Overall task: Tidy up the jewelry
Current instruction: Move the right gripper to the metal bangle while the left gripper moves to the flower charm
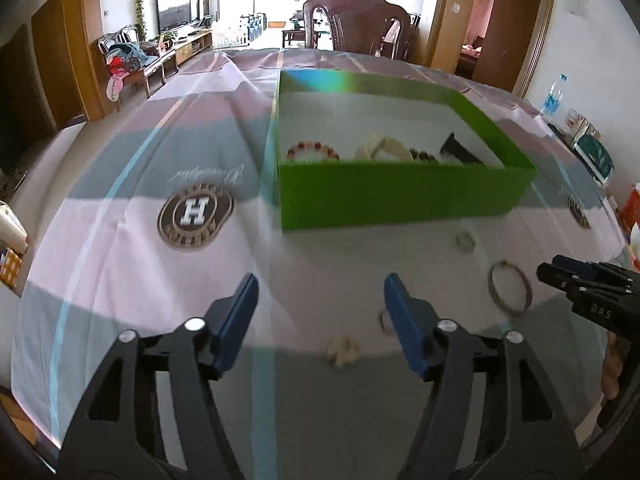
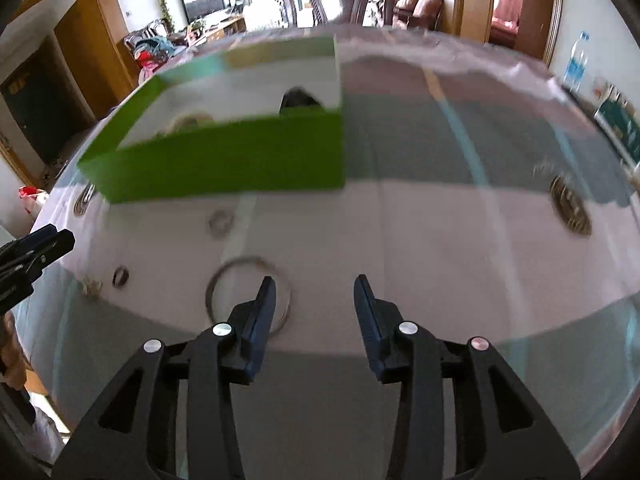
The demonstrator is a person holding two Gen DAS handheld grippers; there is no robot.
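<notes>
Green box (image 1: 400, 196) sits on the counter (image 1: 120, 280), open top, white inside. In it, near wall: red-brown bead bracelet (image 1: 313, 151) at left, cream bracelet (image 1: 384, 147) in the middle, dark beads (image 1: 424, 157) just beside it, black piece (image 1: 460, 150) at right. The right wrist view is blurred, so only the black piece (image 2: 298, 100) and a pale shape read there.

Loose jewelry on the cloth, nearer than the box: small ring (image 1: 466, 241) just in front of the box, large thin bangle (image 1: 510, 288) nearer and to the right, small dark ring (image 1: 386, 320) touching the edge of a blue finger in the picture, cream beaded cluster (image 1: 342, 352) nearest. Right wrist view: bangle (image 2: 224, 276) partly behind the left finger, dark ring (image 2: 120, 276) and cluster (image 2: 92, 286) to its left, small ring (image 2: 220, 222) farther.

Left hand-held gripper (image 1: 320, 292): jaws wide apart, nothing between them, above bare cloth near the cluster and dark ring. Right hand-held gripper (image 2: 315, 294): jaws apart, narrower gap, nothing clamped; the bangle lies mostly outside the gap, to the left.

Cloth is pink and grey blocks with a round H badge (image 1: 195, 214) left of the box. Dark wooden chair (image 1: 356, 20) at the far side, water bottle (image 1: 554, 96) far right.
</notes>
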